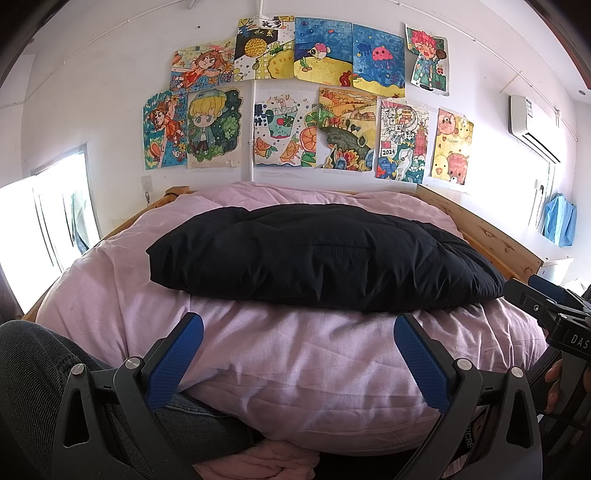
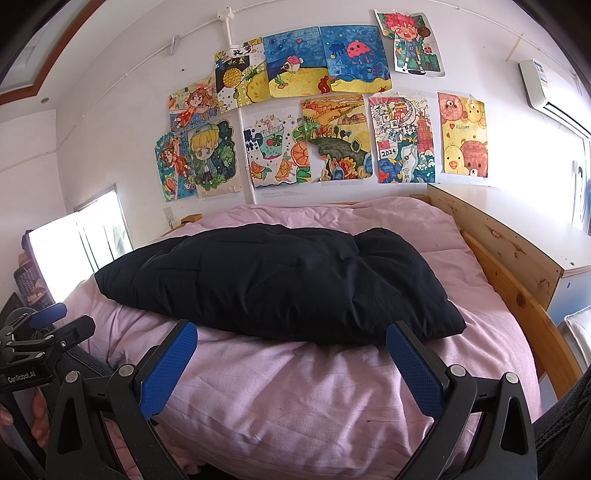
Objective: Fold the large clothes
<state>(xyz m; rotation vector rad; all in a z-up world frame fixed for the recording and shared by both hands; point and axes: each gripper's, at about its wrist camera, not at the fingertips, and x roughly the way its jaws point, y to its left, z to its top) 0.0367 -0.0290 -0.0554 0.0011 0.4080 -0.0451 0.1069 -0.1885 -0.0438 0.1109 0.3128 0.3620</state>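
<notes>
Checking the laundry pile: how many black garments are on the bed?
1: a black padded garment lying across the middle of the pink duvet. Others may be hidden beneath.

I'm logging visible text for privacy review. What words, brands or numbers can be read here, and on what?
"2024": drawing on the wall.
"GenRobot.AI": left gripper body, seen from the right wrist.
"DAS": right gripper body; the rest is cut off.
Characters on the pineapple drawing: too blurred.
Air conditioner label: too small.

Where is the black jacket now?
In both wrist views the black jacket lies folded across the middle of the pink duvet, just beyond both open grippers, with the drawings on the wall behind it.
</notes>
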